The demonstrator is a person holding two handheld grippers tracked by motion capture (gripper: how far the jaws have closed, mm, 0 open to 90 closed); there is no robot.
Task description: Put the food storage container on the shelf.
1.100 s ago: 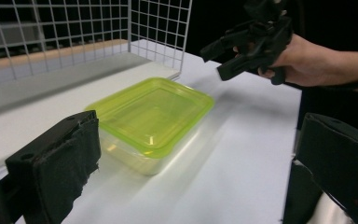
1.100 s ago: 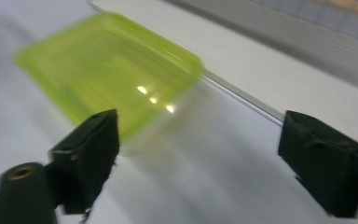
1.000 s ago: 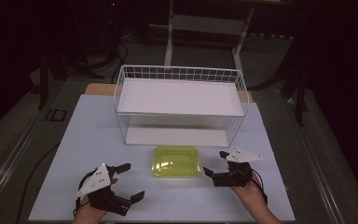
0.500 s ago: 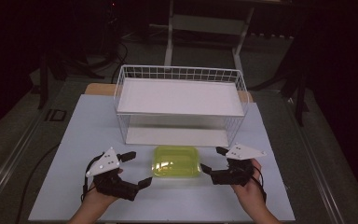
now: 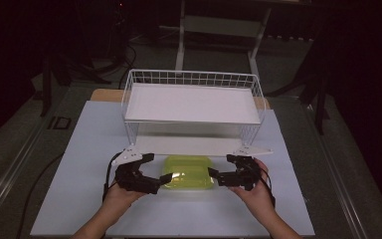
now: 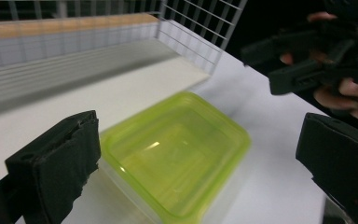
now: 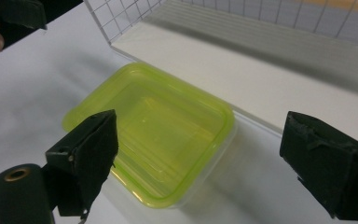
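Both tools have closed in from the table's near corners upon the yellow-green lidded container [image 5: 189, 173]. The left tool [image 5: 155, 174] and right tool [image 5: 214, 173] now flank its short ends, jaws apart and gripping nothing; the right jaws have just been opening. A two-sided grasp seems imminent. Beyond stands the white wire rack [image 5: 191, 79], its shelves bare.

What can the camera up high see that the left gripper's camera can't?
The high view alone takes in the whole wire basket, the white table, both forearms and the dark floor. The left gripper view alone gives a close look down into the green container between its own open jaws. Both include the container, basket mesh and right gripper.
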